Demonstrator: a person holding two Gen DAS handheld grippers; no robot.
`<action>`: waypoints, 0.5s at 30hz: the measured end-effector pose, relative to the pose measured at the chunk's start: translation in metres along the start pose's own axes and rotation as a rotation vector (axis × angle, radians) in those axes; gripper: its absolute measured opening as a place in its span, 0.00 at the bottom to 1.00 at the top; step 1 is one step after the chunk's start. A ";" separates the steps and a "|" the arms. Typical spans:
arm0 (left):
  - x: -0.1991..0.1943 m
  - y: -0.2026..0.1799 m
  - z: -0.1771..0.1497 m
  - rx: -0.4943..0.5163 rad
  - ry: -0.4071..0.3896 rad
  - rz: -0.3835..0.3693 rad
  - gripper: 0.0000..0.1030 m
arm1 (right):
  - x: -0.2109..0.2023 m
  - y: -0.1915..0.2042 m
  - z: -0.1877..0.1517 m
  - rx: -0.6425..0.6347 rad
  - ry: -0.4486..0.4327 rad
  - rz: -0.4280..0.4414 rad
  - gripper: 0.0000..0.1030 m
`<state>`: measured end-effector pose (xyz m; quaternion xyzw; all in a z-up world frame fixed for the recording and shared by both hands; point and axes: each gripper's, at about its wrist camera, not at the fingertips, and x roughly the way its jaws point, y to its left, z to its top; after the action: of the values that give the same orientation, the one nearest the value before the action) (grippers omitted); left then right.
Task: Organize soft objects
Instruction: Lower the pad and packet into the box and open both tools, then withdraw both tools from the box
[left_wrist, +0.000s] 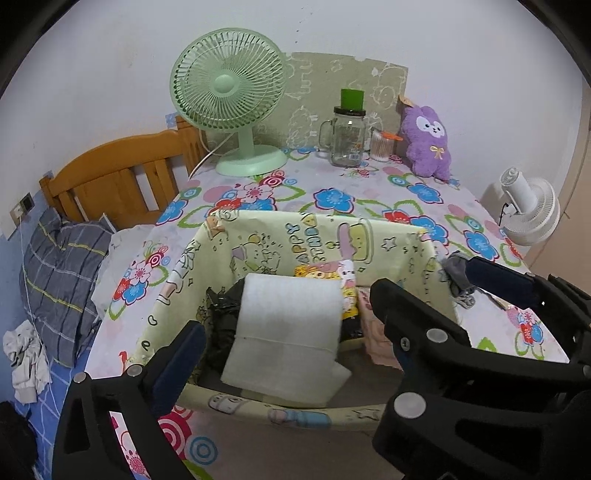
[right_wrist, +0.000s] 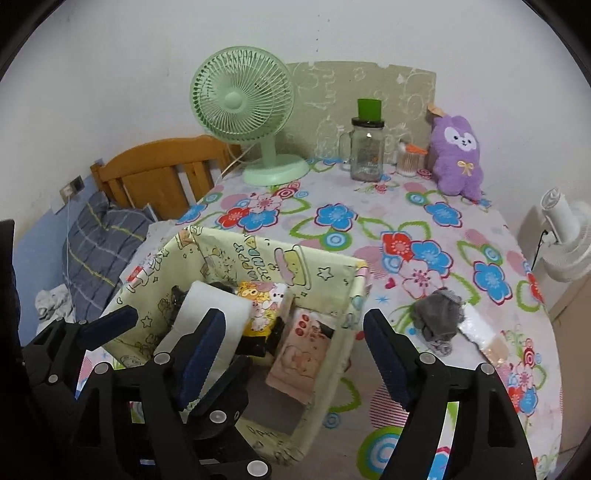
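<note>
Both your left gripper (left_wrist: 284, 328) and right gripper (right_wrist: 295, 343) gape empty above the yellow fabric bin (right_wrist: 325, 273); next fetch the crumpled grey cloth (right_wrist: 437, 314), lower right.

A white wall (left_wrist: 110, 55) stands behind a table with flowered cloth (right_wrist: 424, 229). A wooden headboard (left_wrist: 122, 173) is at left (grey checked pillow (left_wrist: 59, 273) below it).

The words "HAPPY BIRTHDAY" are printed on the inner far wall of the pale yellow fabric box (left_wrist: 332, 236) (seen upside down from both wrist views). A printed label is carried by the glass jar (left_wrist: 346, 136), but it cannot be read.
</note>
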<state>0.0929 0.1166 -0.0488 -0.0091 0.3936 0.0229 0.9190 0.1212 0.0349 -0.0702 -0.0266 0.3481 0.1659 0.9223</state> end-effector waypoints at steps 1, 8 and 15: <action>-0.001 -0.002 0.000 0.002 -0.002 -0.002 1.00 | -0.002 -0.002 0.000 0.001 -0.001 -0.001 0.78; -0.012 -0.018 0.002 0.011 -0.014 -0.006 1.00 | -0.018 -0.015 -0.001 -0.003 -0.006 -0.016 0.78; -0.024 -0.033 0.005 0.010 -0.040 -0.009 1.00 | -0.038 -0.027 0.001 -0.009 -0.038 -0.043 0.82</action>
<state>0.0816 0.0825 -0.0278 -0.0057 0.3750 0.0171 0.9269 0.1035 -0.0012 -0.0468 -0.0352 0.3292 0.1483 0.9319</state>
